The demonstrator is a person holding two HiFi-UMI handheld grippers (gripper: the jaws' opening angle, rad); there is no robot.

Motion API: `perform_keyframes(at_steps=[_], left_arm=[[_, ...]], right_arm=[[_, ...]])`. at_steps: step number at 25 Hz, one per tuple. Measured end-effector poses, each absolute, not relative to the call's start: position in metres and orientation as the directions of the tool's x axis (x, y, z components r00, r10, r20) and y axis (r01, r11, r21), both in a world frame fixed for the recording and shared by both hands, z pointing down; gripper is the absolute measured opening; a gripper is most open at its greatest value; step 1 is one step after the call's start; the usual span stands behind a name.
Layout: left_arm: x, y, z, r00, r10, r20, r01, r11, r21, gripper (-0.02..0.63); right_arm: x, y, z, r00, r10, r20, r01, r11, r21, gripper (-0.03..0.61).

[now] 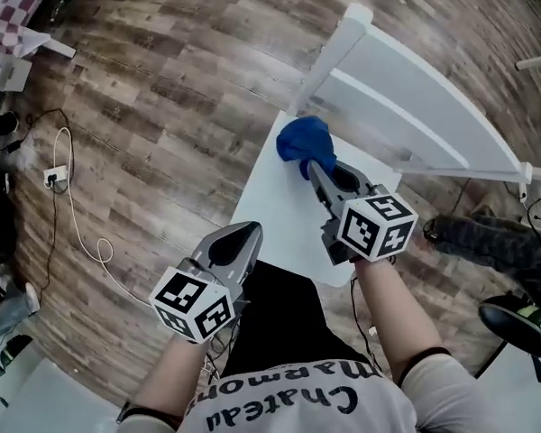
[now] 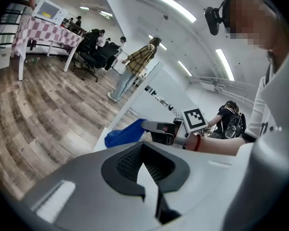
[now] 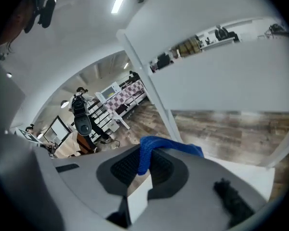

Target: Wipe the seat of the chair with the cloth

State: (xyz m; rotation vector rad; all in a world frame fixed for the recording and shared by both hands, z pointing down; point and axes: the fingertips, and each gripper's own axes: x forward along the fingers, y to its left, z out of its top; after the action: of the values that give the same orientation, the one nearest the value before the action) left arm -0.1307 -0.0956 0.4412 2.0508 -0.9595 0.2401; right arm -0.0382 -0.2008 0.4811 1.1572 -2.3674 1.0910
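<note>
Right claw is clamped on the blue cloth. The right gripper view shows a fold of it pinched between the pads and running out over the tip. The cloth sits bunched in a wad on the far part of the chair seat, just in front of the backrest and touching the seat.

Left claw is closed on nothing. In its own view the pads meet, with only white seat behind them. It hangs over the near left edge of the seat, well apart from the cloth.

Handling, my read:
- Cloth: soft, light and limp, with no stiffness of its own. It'll trail behind the claw rather than push ahead of it, so pulling strokes toward the near edge should work better than shoving.
- Grip point: only a thin fold looks held. A bite deeper into the wad would be safer, since drag on the seat could tug a thin fold free.
- As a wad it touches little of the seat. Pressing down should flatten it and widen the swipe.
- Seat: rigid, and it looks smooth and painted, so low friction and nothing fragile.
- Chair looks light and stands on a wood floor, so it may skid under side load. The free left claw could brace the seat edge.

Most of the seat nearer than the cloth is bare and probably has yet to be covered.
</note>
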Motion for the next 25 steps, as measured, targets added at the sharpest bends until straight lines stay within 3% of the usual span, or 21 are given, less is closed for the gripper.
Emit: perform_keyframes(at_steps=[5, 9, 12, 13, 14, 16, 18, 20, 21, 22, 23, 25], left_arm=[[-0.112, -0.094, 0.473, 0.728, -0.479, 0.491, -0.678, -0.398, 0.618, 0.008], [-0.109, -0.093, 0.493, 0.753, -0.436, 0.492, -0.652, -0.395, 0.648, 0.008], [-0.108, -0.098, 0.500, 0.766, -0.421, 0.486, -0.638, -0.407, 0.653, 0.008], [-0.109, -0.100, 0.501, 0.768, -0.419, 0.484, -0.636, -0.410, 0.654, 0.008], [-0.110, -0.103, 0.503, 0.769, -0.419, 0.482, -0.635, -0.412, 0.654, 0.008], [-0.114, -0.109, 0.509, 0.769, -0.419, 0.483, -0.635, -0.406, 0.658, 0.008], [-0.120, -0.111, 0.515, 0.766, -0.419, 0.487, -0.637, -0.392, 0.664, 0.008], [-0.124, -0.113, 0.520, 0.763, -0.421, 0.491, -0.640, -0.381, 0.668, 0.008], [-0.126, -0.115, 0.522, 0.761, -0.423, 0.492, -0.641, -0.375, 0.669, 0.008], [-0.128, -0.117, 0.524, 0.759, -0.424, 0.493, -0.643, -0.370, 0.671, 0.008], [-0.130, -0.119, 0.526, 0.758, -0.425, 0.494, -0.643, -0.365, 0.673, 0.008], [-0.133, -0.123, 0.530, 0.757, -0.426, 0.495, -0.643, -0.357, 0.677, 0.008]], right_arm=[[-0.036, -0.203, 0.561, -0.597, -0.438, 0.672, -0.802, 0.307, -0.513, 0.035], [-0.018, -0.228, 0.599, -0.429, -0.497, 0.755, -0.889, 0.382, -0.254, 0.035], [-0.016, -0.244, 0.617, -0.368, -0.508, 0.779, -0.872, 0.478, -0.100, 0.036], [-0.021, -0.246, 0.621, -0.372, -0.496, 0.784, -0.853, 0.516, -0.079, 0.051], [-0.027, -0.248, 0.625, -0.381, -0.479, 0.791, -0.831, 0.553, -0.064, 0.125], [-0.040, -0.252, 0.636, -0.388, -0.447, 0.806, -0.791, 0.610, -0.043, 0.208], [-0.048, -0.256, 0.648, -0.374, -0.456, 0.807, -0.789, 0.614, -0.019, 0.227], [-0.050, -0.260, 0.651, -0.355, -0.472, 0.807, -0.813, 0.582, -0.017, 0.225], [-0.051, -0.263, 0.646, -0.352, -0.476, 0.806, -0.822, 0.569, -0.023, 0.196], [-0.055, -0.267, 0.638, -0.361, -0.484, 0.797, -0.822, 0.569, -0.027, 0.094], [-0.063, -0.270, 0.630, -0.381, -0.493, 0.782, -0.811, 0.585, -0.026, 0.046], [-0.082, -0.271, 0.627, -0.418, -0.475, 0.775, -0.766, 0.643, -0.019, 0.044]])
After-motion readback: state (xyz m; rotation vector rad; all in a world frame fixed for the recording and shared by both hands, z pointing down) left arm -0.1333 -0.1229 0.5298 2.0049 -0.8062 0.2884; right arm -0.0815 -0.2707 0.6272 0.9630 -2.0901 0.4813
